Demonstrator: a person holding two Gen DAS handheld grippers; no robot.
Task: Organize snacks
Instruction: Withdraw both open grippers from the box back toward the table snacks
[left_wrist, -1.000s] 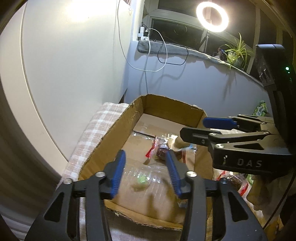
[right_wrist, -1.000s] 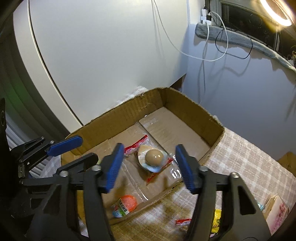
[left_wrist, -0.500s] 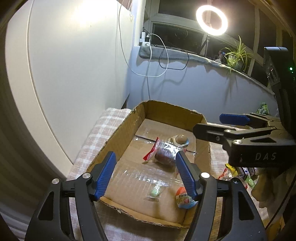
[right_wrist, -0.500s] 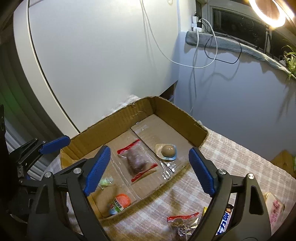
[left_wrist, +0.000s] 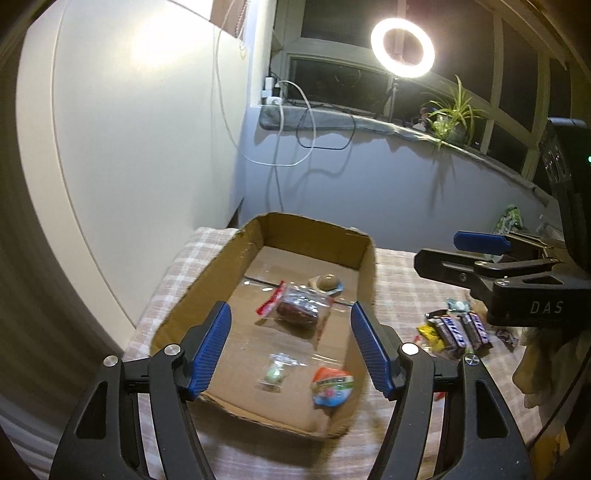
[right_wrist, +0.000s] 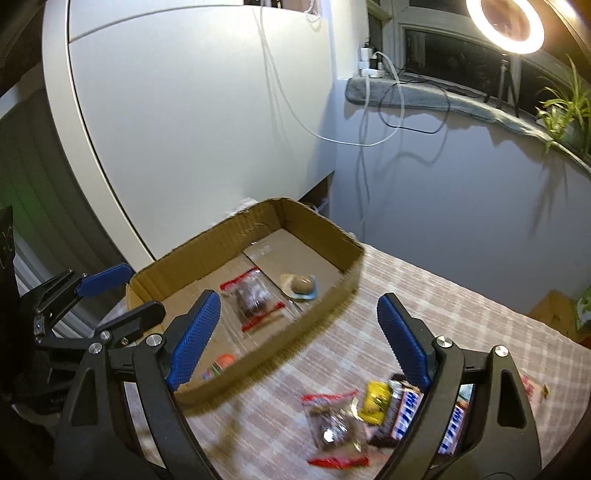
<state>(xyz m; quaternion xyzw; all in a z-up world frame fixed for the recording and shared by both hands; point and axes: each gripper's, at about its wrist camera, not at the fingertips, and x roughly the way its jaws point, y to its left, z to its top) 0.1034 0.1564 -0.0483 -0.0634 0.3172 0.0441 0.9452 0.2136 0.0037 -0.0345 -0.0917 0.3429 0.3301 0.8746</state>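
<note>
Cardboard box (right_wrist: 258, 236) already holds four snacks — the chocolate bars (right_wrist: 406, 413) lie outside its right wall, nearest the right tool (right_wrist: 295, 336); both tools spread, empty.

My left tool (left_wrist: 290, 347) hangs wide open above the near end of the cardboard box (left_wrist: 317, 236); nothing sits between its fingers. The box walls ring the floor, so I see entry only from above. Inside, the far end of the floor is bare cardboard; the dark snack packet (left_wrist: 299, 312) and the egg-shaped snack (left_wrist: 327, 282) take the middle, while the green candy (left_wrist: 274, 374) and the orange-topped cup (left_wrist: 332, 384) crowd the near end. My right tool (right_wrist: 295, 338), also spread, hovers over checked tabletop (right_wrist: 424, 306) that lies open beyond the box. The candy bars (right_wrist: 406, 410) and another clear packet (right_wrist: 332, 424) clutter the spot below it.
</note>
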